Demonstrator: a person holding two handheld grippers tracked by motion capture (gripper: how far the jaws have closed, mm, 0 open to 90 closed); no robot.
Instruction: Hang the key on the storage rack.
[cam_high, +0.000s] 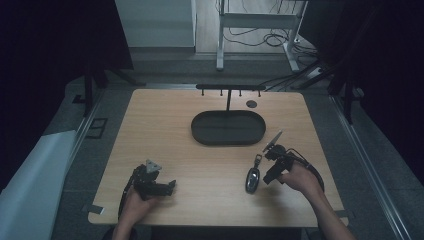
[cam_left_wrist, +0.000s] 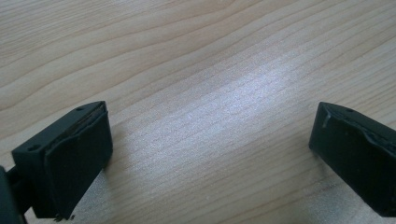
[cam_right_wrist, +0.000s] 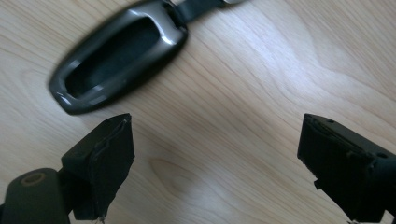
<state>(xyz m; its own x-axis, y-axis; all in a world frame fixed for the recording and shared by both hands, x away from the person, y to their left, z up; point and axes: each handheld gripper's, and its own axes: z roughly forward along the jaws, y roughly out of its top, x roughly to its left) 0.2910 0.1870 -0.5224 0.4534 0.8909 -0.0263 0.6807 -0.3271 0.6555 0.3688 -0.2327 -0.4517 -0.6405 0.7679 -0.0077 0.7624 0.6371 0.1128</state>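
We see the key fob (cam_right_wrist: 119, 51) flat on the table (cam_high: 210, 165), upper left in the right gripper view, just beyond the right gripper (cam_right_wrist: 215, 163), whose jaws are spread. Lower left in the high view, the left gripper (cam_left_wrist: 210, 154) is spread over bare wood. The tray (cam_high: 228, 128) sits mid-frame.

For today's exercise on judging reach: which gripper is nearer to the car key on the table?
Right. The right gripper sits just beside the car key, jaws open, key off to one side. The left gripper rests well across the table, bare wood between its jaws.
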